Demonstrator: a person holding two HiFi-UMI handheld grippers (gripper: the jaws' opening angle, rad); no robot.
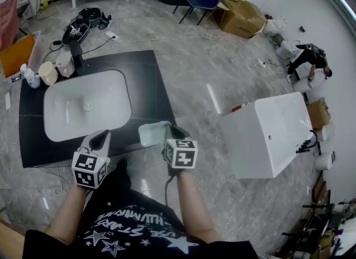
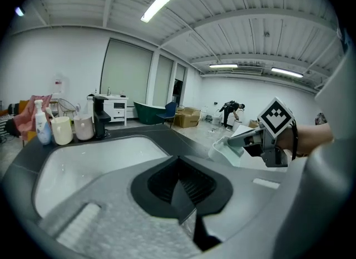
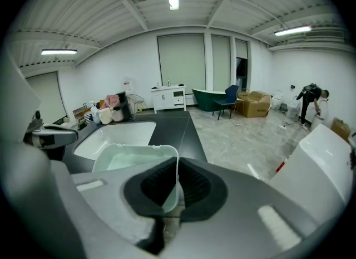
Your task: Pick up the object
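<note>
Being held just beside the white sink basin (image 1: 108, 113): a pale green plastic container (image 1: 152, 135).
Its thin wall is pinched between the nearly closed jaws of the right gripper (image 3: 177, 194), off the basin's near right corner; the left gripper (image 2: 186, 199) is kept closed with nothing in it at the basin's near edge.

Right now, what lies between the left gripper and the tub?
Nothing: in the head view only a bare strip of black counter separates the left gripper from the tub.
</note>
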